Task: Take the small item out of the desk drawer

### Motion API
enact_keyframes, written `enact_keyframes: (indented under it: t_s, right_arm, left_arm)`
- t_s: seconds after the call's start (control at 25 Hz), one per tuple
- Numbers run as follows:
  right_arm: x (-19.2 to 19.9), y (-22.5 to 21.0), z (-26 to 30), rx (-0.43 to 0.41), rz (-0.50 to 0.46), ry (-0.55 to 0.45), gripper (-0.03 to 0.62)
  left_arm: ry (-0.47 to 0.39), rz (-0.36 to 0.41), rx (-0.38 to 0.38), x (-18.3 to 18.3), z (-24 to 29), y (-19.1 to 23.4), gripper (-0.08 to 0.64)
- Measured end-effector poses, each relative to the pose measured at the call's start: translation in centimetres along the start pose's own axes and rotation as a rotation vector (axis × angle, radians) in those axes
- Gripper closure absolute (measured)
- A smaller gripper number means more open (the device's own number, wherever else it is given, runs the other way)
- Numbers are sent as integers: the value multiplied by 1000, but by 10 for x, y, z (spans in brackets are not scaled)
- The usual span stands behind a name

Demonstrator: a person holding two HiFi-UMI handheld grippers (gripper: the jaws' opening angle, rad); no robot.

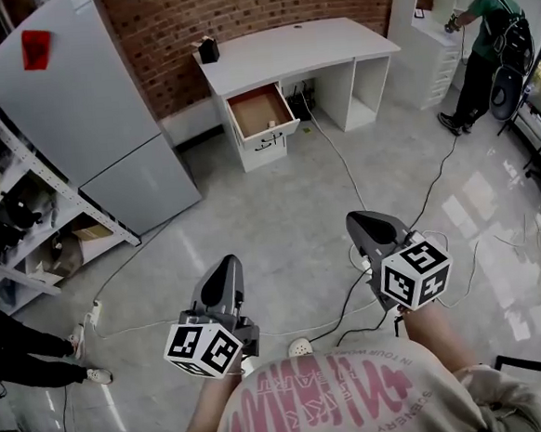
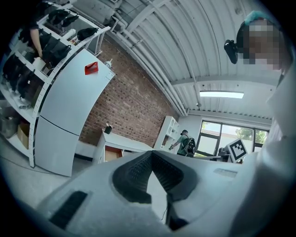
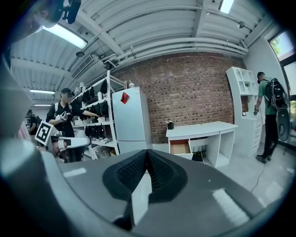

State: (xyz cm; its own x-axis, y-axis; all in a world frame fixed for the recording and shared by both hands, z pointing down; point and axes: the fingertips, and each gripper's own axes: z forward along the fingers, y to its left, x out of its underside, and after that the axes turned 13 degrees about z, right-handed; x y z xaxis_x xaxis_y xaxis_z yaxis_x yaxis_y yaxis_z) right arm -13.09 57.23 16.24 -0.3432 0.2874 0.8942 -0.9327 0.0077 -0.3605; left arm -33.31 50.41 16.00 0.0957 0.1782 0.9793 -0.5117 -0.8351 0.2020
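A white desk [image 1: 294, 45] stands against the brick wall, far ahead of me. Its drawer [image 1: 260, 110] is pulled open, showing a brown inside; a small pale thing near its front edge is too small to make out. My left gripper [image 1: 229, 260] and right gripper [image 1: 356, 218] are held side by side over the floor, well short of the desk, both pointing towards it. In the left gripper view the left gripper [image 2: 151, 152] is shut with nothing in it, with the drawer [image 2: 111, 154] beyond. In the right gripper view the right gripper [image 3: 147, 151] is shut and empty, the drawer [image 3: 179, 147] in the distance.
A grey fridge [image 1: 85, 104] and a shelf rack [image 1: 9, 212] line the left side. Cables [image 1: 341, 158] run across the shiny floor from the desk towards me. A small black box [image 1: 208, 49] sits on the desk. One person [image 1: 485, 44] works at white shelves back right; another [image 1: 20, 351] stands at left.
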Motion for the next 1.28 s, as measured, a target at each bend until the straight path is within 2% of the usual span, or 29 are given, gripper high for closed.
enact_keyframes:
  t_s: [0.44, 0.64, 0.8, 1.0, 1.28]
  right_arm:
    - [-8, 0, 51, 7, 33, 3, 580]
    - [-9, -1, 55, 30, 6, 5, 580]
    - [-9, -7, 50, 46, 33, -10, 580]
    - [-12, -10, 48, 43, 49, -20, 580]
    - [-5, -2, 55, 17, 48, -24, 580]
  left_arm:
    - [9, -4, 23, -3, 29, 41, 558]
    - [5, -16, 16, -1, 34, 55, 558]
    - [-3, -30, 31, 0, 39, 53, 558]
    - [-12, -3, 69, -5, 40, 41, 558]
    - [-15, 3, 53, -5, 30, 49, 558]
